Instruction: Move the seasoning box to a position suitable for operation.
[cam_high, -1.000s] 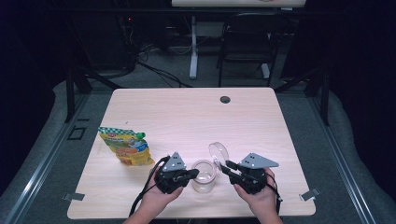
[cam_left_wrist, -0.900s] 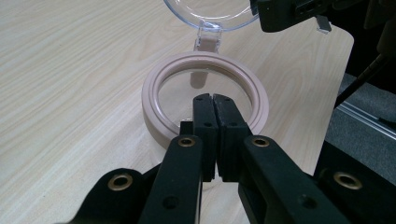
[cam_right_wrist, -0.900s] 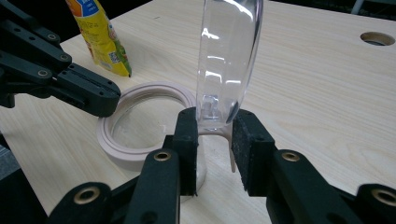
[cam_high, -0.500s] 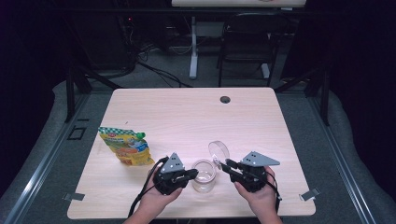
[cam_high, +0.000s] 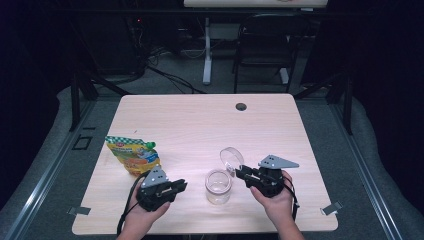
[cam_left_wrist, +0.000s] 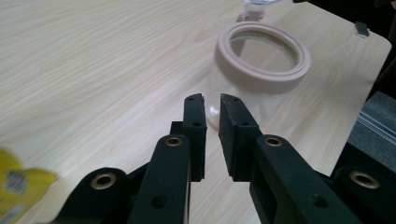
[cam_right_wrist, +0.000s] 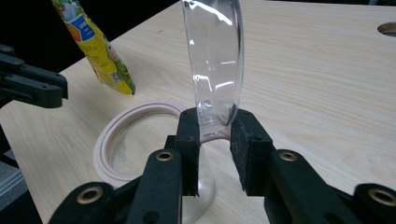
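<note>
Since a second ago your left gripper (cam_high: 181, 186) has let go of the glass jar (cam_high: 219, 186) and drawn back to the left across the table; it now sits apart from the jar, where before its jaws were against the jar's side. Its jaws have just been opening, and in the left gripper view they stand a narrow gap apart with nothing between them, the jar's pale rim ahead of them. Your right gripper (cam_high: 239, 172) has kept its place just right of the jar. Its jaws are closed on the lower edge of the clear lid (cam_high: 231, 158), which stands open and upright above the jar's mouth; in the right gripper view the lid (cam_right_wrist: 213, 60) rises between the pads. The jar has stayed where it was, upright near the front edge of the table, between your two hands. The yellow pouch (cam_high: 132, 154) lies as before, flat at the left side of the table, near your left hand.

The table (cam_high: 200, 125) is pale wood with a round cable hole (cam_high: 241, 106) near its far edge. Around it the room is dark, with grey floor, a chair (cam_high: 262, 50) and desk legs behind
</note>
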